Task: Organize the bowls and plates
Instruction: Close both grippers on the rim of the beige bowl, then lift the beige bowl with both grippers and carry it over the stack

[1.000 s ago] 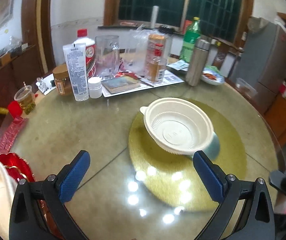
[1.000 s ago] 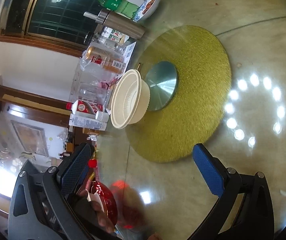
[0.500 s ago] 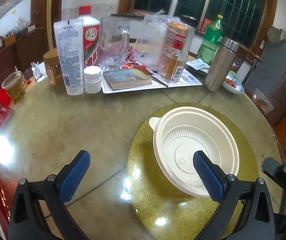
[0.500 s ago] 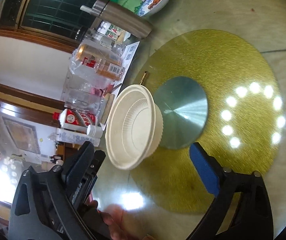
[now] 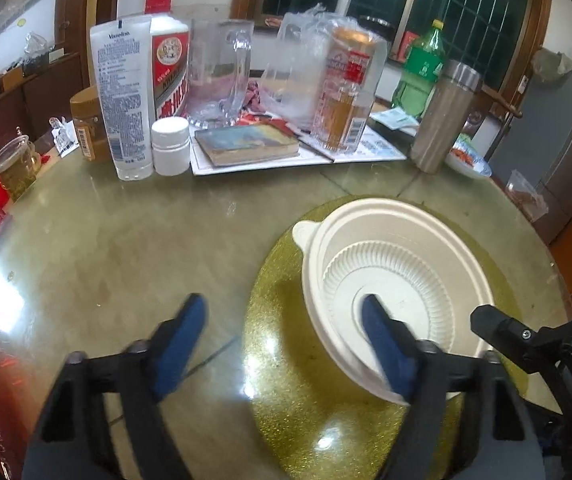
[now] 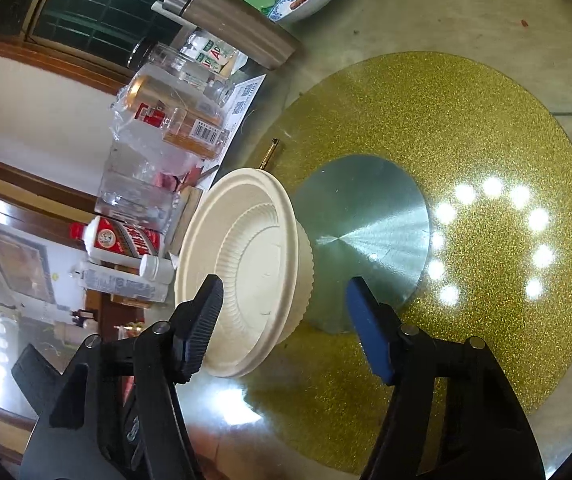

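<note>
The white bowl (image 5: 396, 280) sits on the sparkly gold round mat (image 5: 286, 400) in the middle of the shiny glass table (image 5: 106, 248), and the left gripper (image 5: 286, 344) is wide open with one blue finger over the bowl's inside and the other out over bare table, not holding anything. The right gripper (image 6: 284, 320) is open wide too, holding nothing, with the bowl (image 6: 246, 272) between its fingers, closer to the black ridged one. The bowl is round and smooth, with little ridges in a ring and a small tab on its rim.
</note>
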`<state>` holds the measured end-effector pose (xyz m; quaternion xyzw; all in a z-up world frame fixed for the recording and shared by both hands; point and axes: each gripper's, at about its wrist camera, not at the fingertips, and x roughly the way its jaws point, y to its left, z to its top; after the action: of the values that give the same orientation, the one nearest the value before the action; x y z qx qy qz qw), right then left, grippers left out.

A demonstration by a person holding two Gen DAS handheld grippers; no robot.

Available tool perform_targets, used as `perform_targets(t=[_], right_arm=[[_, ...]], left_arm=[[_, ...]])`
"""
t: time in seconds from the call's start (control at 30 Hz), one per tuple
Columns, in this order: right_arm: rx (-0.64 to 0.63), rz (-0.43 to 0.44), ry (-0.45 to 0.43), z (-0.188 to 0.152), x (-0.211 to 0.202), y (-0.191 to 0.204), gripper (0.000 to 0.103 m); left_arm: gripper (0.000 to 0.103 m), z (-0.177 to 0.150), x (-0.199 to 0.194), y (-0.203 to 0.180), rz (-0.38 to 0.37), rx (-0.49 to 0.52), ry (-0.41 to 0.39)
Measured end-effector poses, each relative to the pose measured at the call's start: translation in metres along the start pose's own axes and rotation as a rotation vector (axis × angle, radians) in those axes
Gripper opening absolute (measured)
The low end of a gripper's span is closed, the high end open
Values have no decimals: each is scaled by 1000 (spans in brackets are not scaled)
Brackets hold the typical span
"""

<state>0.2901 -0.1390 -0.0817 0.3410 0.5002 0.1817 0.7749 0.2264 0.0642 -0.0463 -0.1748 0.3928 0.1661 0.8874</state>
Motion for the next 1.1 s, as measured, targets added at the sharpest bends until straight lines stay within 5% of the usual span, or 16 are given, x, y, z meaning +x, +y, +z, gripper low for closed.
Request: perform_targets(t=[0.1,0.13,0.2,0.23,0.3,1.1], right_arm=[[-15,-7,-3,-1,2,3,59],[-24,-11,-5,-1,2,4,51],[-49,-33,-7,-3,4,7,31],[-66,-64,-9,-4,4,8,21],[-76,-58,2,-5,5,10,14],[-107,-77,-5,-12,-2,18,8]], left_arm=[[65,-1,3,0,-1,3,4],[63,-1,3,0,-2,5,1],[37,-2,1,-2,-2,23,-10],[33,-2,0,-3,-7,33,-11],[14,-4,0,-8,-26,66,1],[13,-7,-8,-9,3,103,-24]])
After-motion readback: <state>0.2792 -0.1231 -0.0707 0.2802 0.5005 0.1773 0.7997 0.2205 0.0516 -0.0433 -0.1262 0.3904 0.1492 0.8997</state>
